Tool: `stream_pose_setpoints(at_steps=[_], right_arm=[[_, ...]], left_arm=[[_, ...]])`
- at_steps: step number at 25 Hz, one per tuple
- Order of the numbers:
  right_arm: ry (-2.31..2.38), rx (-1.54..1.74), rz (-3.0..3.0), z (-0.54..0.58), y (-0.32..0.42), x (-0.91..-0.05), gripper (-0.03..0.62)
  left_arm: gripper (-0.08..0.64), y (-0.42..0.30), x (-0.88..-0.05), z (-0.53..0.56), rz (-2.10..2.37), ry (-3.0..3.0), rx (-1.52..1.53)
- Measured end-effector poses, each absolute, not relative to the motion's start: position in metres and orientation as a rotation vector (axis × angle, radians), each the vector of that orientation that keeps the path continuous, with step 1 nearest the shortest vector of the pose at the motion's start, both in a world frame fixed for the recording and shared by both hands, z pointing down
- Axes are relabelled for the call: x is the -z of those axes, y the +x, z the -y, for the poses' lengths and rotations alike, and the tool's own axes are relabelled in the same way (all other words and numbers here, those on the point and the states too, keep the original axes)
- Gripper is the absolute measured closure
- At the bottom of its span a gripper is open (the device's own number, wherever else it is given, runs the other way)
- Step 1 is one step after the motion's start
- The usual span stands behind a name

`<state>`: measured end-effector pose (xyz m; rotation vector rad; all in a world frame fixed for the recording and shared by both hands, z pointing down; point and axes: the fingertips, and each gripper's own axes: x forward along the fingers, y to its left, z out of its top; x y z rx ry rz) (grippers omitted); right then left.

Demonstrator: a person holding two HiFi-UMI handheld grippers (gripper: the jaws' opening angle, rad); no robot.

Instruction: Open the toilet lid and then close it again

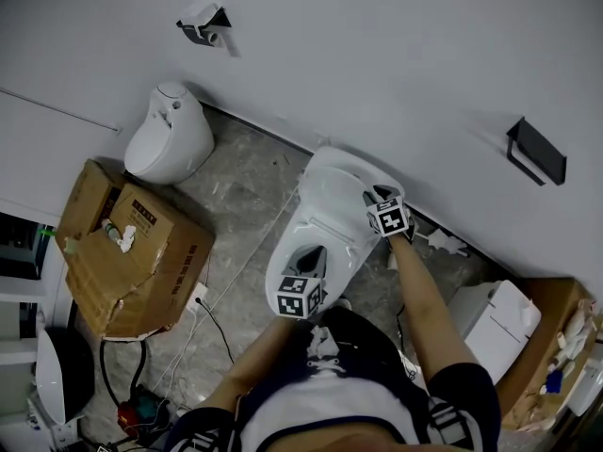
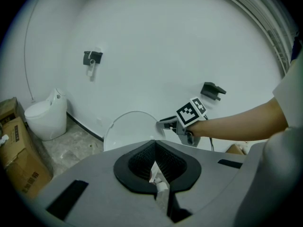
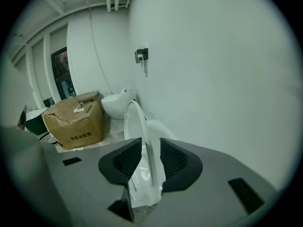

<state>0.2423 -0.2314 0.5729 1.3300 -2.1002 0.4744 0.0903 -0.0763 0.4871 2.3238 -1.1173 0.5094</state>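
Note:
The white toilet (image 1: 316,238) stands against the wall with its lid (image 2: 130,129) raised nearly upright. In the right gripper view the lid (image 3: 140,122) shows edge-on, and its rim passes between the two pads. My right gripper (image 3: 149,157) is open, and neither pad presses on the rim. From the head view that gripper (image 1: 377,199) sits at the lid's top edge. My left gripper (image 1: 311,260) hovers over the front of the bowl, and its jaws (image 2: 154,167) are shut with nothing held. The right gripper (image 2: 166,124) also shows beside the lid in the left gripper view.
A second white toilet (image 1: 170,137) stands to the left, with a torn cardboard box (image 1: 132,252) beside it. Cables lie on the stone floor (image 1: 236,196). More boxes (image 1: 546,347) sit at the right. A black holder (image 1: 537,149) and a small fixture (image 1: 203,22) are mounted on the wall.

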Motion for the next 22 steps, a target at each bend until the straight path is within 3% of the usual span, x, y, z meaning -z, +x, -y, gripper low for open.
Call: stream_pose_setpoints(at_steps=[3,22], right_arm=[[1.332,-0.494,2.094,0.231,0.24,-0.573,0.545],[1.352,-0.647,2.22,0.194,0.211,-0.563,0.541]], left_arm=[[0.554,0.087,-0.488,0.076,1.131,2.316,-0.507],[0.554,0.07,-0.499,0.063,1.141,2.271,-0.505]])
